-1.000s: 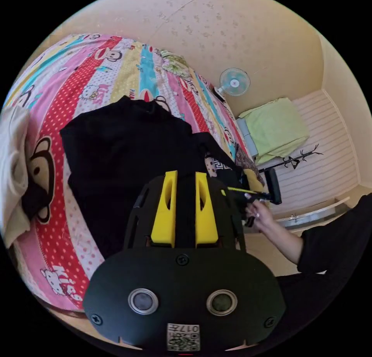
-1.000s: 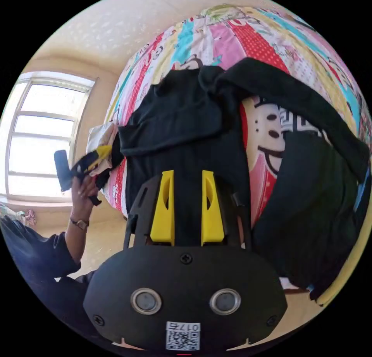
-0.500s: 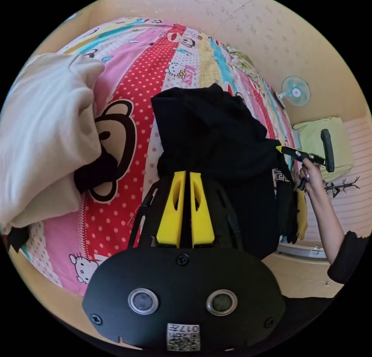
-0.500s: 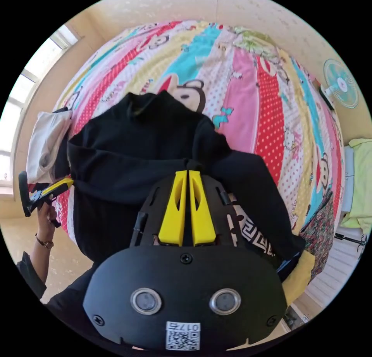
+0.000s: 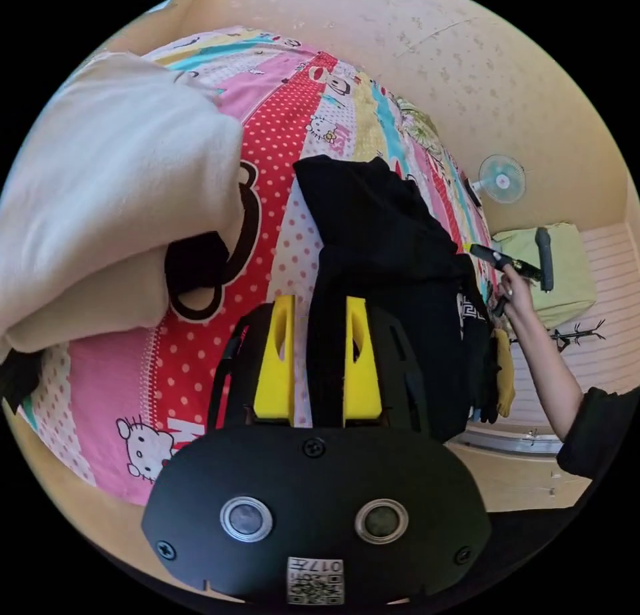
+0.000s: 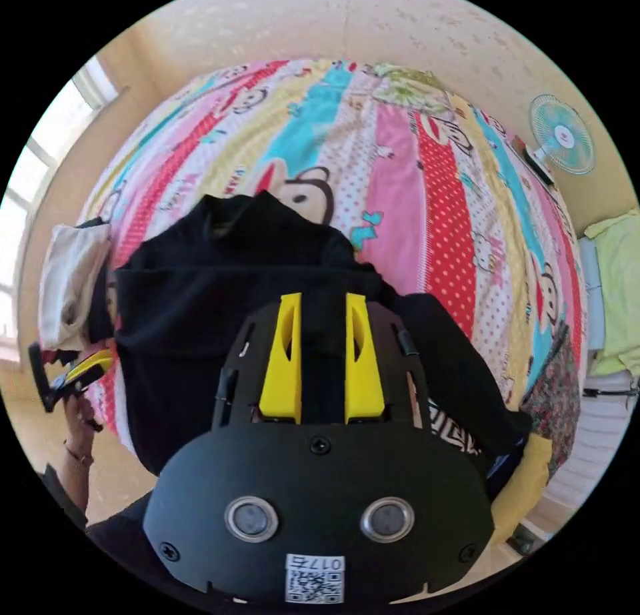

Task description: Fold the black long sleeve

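Note:
The black long sleeve point(image 6: 220, 288) lies on the bed, collar at the far end, with a sleeve folded across the chest. My right gripper point(image 6: 323, 303) hovers open over its right shoulder area, black cloth below the spread yellow jaws. In the left gripper view the shirt point(image 5: 380, 255) stretches away to the right. My left gripper point(image 5: 320, 303) is open over its near left edge, where shirt meets bedsheet. A hand holds the right gripper point(image 5: 476, 248) at the shirt's far side. The left gripper point(image 6: 105, 359) shows at the shirt's left edge.
The bedsheet point(image 6: 427, 195) is brightly striped with cartoon prints. A cream garment point(image 5: 113, 195) is piled close on the left. Another black garment with a white pattern point(image 6: 453, 423) lies to the right. A fan point(image 6: 561, 135) and a green cover point(image 6: 620, 288) stand by the wall.
Half a second ago both grippers were shut at the black cloth; now both have opened and let it go. Both cameras have shifted slightly.

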